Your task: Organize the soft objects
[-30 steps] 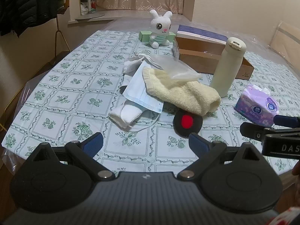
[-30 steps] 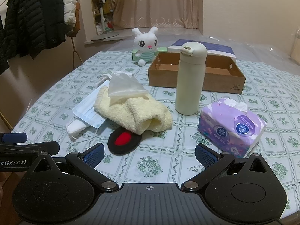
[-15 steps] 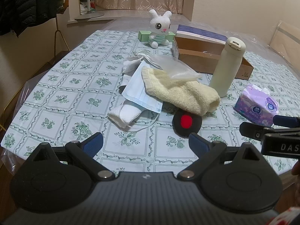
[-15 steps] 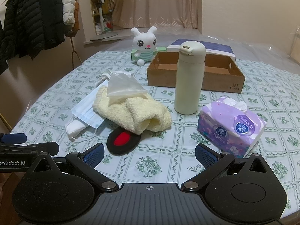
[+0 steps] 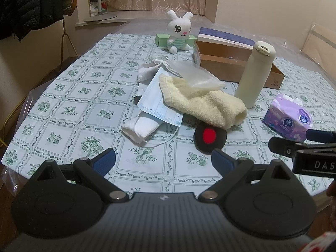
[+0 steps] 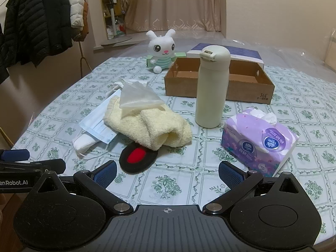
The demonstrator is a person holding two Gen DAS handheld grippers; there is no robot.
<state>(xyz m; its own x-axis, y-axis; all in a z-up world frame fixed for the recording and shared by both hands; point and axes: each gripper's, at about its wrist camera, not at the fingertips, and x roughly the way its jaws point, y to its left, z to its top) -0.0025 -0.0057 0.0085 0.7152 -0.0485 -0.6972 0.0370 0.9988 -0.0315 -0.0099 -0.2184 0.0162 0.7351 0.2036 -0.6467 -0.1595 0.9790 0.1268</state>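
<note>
A heap of soft things lies mid-table: a cream fuzzy sock [image 5: 206, 104] [image 6: 151, 126], a blue face mask [image 5: 156, 103] [image 6: 95, 124], a white sock [image 5: 139, 129] [image 6: 84, 142], a clear plastic bag [image 5: 192, 74] [image 6: 137, 96] and a black pad with a red spot [image 5: 210, 136] [image 6: 137, 157]. A white plush bunny [image 5: 178, 32] [image 6: 161, 51] sits at the far edge. My left gripper [image 5: 163, 161] is open near the front edge, short of the heap. My right gripper [image 6: 167, 172] is open too, just before the black pad. Neither holds anything.
An open cardboard box [image 6: 218, 82] [image 5: 239, 65] stands at the back right with a blue-lidded box [image 6: 224, 53] behind it. A cream flask [image 6: 212, 88] [image 5: 254, 73] stands upright before it, and a purple tissue pack [image 6: 259, 141] [image 5: 288, 118] lies right. Coats [image 6: 40, 19] hang left.
Both views have shifted very slightly; the grippers stay open and nothing on the table has moved.
</note>
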